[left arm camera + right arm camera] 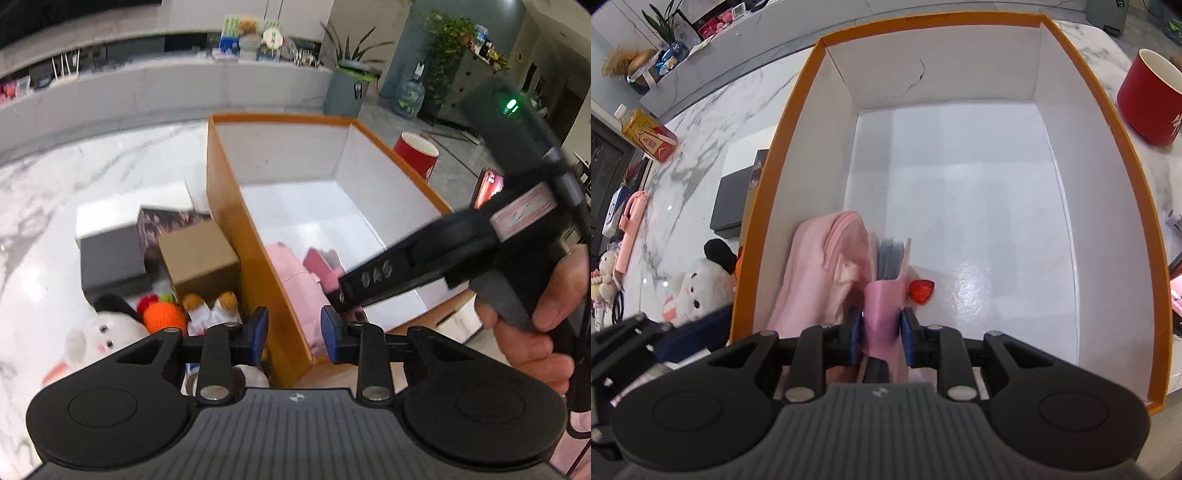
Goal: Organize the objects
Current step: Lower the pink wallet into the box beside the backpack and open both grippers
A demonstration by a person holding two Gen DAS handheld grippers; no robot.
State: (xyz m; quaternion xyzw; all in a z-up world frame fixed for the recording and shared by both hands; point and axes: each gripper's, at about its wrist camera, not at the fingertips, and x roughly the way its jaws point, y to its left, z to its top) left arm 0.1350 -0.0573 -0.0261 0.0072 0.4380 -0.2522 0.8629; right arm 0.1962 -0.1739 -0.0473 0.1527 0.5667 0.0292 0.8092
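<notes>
An orange box with white walls inside (280, 119) (923, 26) stands on the marble table. A pink plush (291, 273) (827, 266) lies in its near left corner. My right gripper (881, 326) is shut on a pink card pouch (882, 306) with grey sheets in it and a red strawberry charm (921, 291), held low inside the box beside the plush. In the left wrist view that gripper (338, 295) reaches in from the right, a hand (535, 314) around its handle. My left gripper (294, 330) hovers over the box's left wall, pads apart, nothing pinched.
Left of the box lie a white plush with a black ear (99, 328) (698, 284), an orange knitted toy (164, 317), a brown carton (199, 258) and a dark grey box (110, 262) (731, 206). A red cup (415, 151) (1148, 96) stands to the right; a yellow bottle (646, 134) lies far left.
</notes>
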